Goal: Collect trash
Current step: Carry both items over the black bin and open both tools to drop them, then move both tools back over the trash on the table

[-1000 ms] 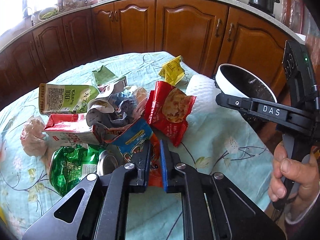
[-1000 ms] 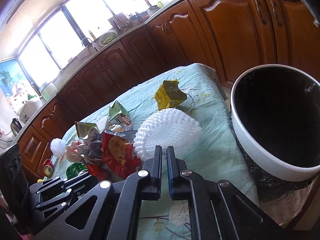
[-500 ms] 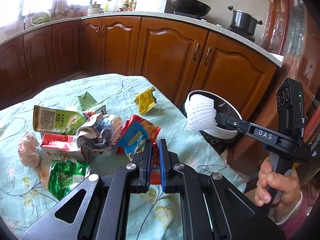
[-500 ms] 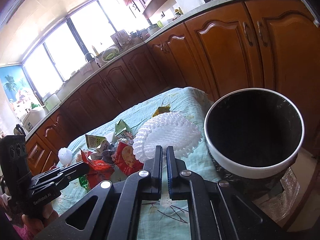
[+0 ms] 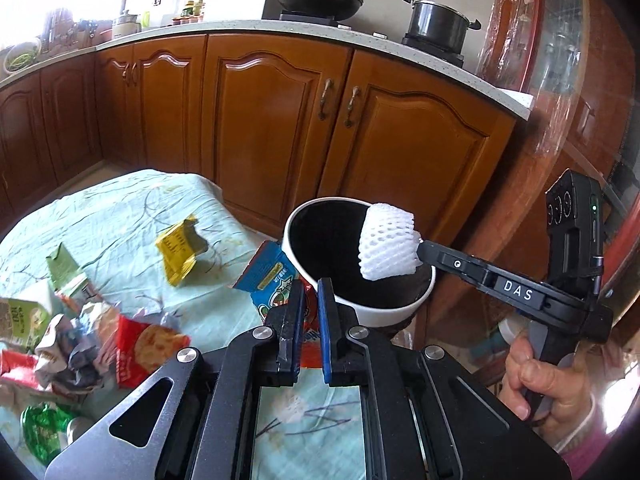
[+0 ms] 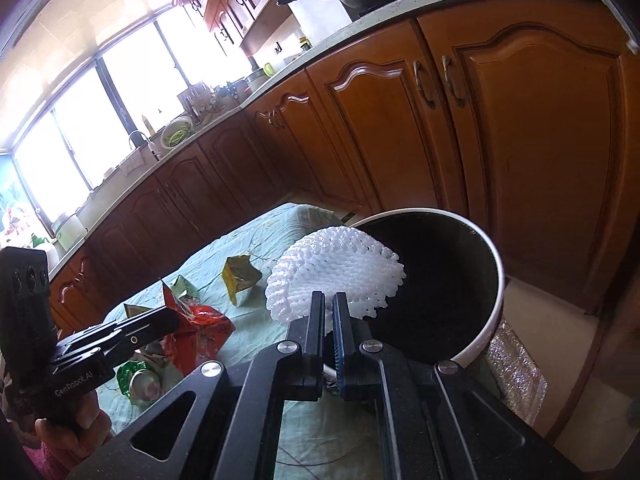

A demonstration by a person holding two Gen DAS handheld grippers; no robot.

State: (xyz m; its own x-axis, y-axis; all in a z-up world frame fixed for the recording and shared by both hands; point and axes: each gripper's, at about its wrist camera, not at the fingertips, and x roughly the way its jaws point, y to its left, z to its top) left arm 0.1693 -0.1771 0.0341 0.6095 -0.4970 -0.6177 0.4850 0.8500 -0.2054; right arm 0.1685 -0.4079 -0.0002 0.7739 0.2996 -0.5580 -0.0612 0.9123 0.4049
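Right gripper [image 6: 328,304] fingers clamp a white foam mesh sleeve [image 5: 387,242] above the round white-rimmed, black-lined bin [image 5: 384,312]. Left gripper [image 5: 309,294] fingers pinch a glossy blue-and-orange snack wrapper [image 5: 270,280]. Crumpled wrappers [image 5: 140,344] litter the floral-clothed bench [image 5: 120,220]; wooden cabinets [image 5: 272,120] stand behind.

Right tool [image 6: 328,308] clamps white foam net [image 6: 336,268] over bin [image 6: 494,316] rim.

Daylight from the blown-out windows [image 6: 92,128] glares, cabinets [image 5: 280,120] bow at fisheye edges, corners fall black.
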